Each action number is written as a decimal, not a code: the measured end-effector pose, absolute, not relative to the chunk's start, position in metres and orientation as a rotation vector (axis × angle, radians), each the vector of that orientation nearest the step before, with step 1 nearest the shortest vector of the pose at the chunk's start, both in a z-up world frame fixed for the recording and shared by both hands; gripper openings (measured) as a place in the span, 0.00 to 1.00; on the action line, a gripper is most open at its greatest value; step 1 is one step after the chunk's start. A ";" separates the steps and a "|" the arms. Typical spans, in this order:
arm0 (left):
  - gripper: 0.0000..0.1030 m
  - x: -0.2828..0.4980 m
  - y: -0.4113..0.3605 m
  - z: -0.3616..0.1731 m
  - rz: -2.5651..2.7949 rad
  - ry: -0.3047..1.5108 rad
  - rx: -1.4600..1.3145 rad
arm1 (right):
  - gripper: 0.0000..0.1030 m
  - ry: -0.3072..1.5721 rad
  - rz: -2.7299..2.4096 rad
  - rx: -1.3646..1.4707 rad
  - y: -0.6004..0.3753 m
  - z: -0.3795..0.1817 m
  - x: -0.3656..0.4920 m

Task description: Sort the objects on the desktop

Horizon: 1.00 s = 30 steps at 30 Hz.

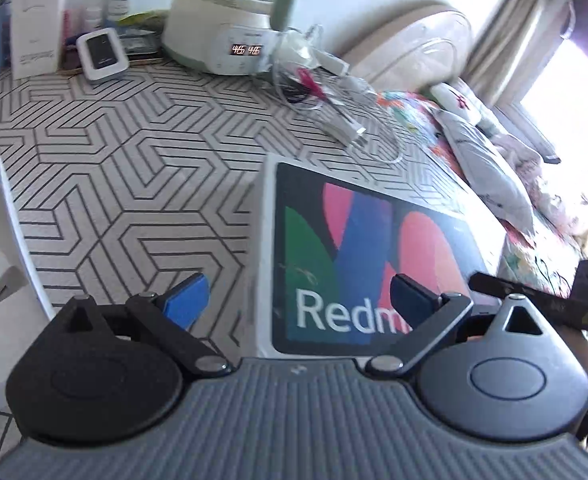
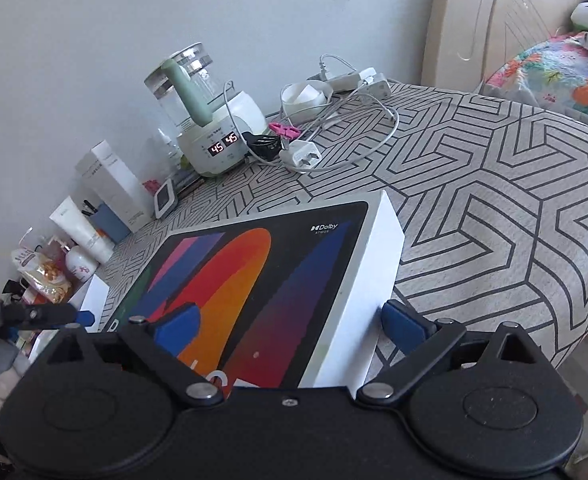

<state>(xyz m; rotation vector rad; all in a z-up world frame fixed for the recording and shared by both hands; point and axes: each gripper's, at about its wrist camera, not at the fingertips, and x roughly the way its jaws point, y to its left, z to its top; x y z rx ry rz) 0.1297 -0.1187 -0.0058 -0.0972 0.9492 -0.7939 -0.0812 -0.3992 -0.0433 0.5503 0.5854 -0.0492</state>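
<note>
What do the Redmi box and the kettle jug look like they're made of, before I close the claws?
Redmi box: looks like rigid cardboard, with matte white sides, crisp square edges and a printed, slightly glossy lid. Kettle jug: apparently clear glass, since you can see through it, with shiny metal-looking bands and a pale green handle, probably plastic. Its white base also looks like smooth plastic.

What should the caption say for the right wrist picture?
Open right gripper straddles the colourful tablet box on the patterned tablecloth.
</note>
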 end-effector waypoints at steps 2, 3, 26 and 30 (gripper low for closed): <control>0.95 0.146 -0.120 -0.017 -0.753 0.997 -0.130 | 0.97 0.609 -0.032 0.475 -0.384 -0.041 -0.078; 0.95 0.151 -0.122 -0.024 -0.728 1.018 -0.134 | 0.97 0.613 -0.033 0.443 -0.382 -0.041 -0.077; 1.00 0.117 -0.135 -0.015 -0.767 0.994 -0.100 | 0.93 0.610 0.115 0.391 -0.388 -0.034 -0.049; 1.00 0.103 -0.134 0.000 -0.741 0.926 -0.008 | 0.92 0.591 0.130 0.350 -0.376 -0.021 -0.049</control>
